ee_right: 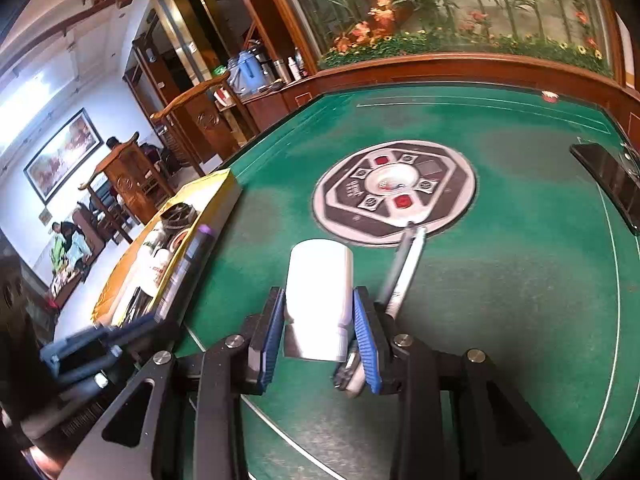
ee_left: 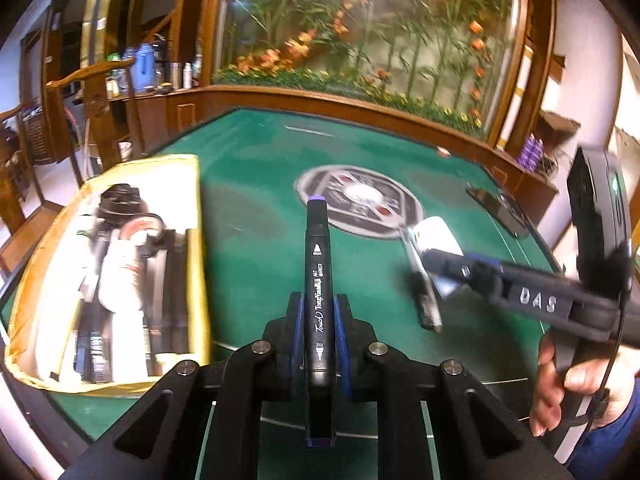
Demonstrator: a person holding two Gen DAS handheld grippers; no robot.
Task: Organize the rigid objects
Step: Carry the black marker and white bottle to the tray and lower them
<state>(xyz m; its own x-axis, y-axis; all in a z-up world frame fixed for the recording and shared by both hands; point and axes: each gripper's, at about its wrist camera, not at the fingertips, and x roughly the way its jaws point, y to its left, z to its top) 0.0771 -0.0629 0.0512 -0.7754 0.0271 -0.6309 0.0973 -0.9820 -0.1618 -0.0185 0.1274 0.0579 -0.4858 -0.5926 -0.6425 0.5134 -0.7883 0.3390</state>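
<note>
The work looks partly done. A yellow box at the left side of the green surface already holds a crowd of things: dark markers lying side by side, a white bottle, a roll of tape and a black round object, though blur keeps the exact count uncertain.

The left tongs are clamped on a black art marker with a purple cap, which points away from the camera along the fingers and is carried above the surface, just right of the box. The right tongs grip a white bottle between their blue pads; its far end points toward the round control panel at the centre of the surface.

Still loose on the surface are what look like two pens, one grey and one white, lying together just right of the bottle. A dark phone-like slab lies near the far right edge; whether it belongs to the tidying cannot be told.

So, by judgement, two items are in hand and bound for the box, and the pens remain to be collected.
</note>
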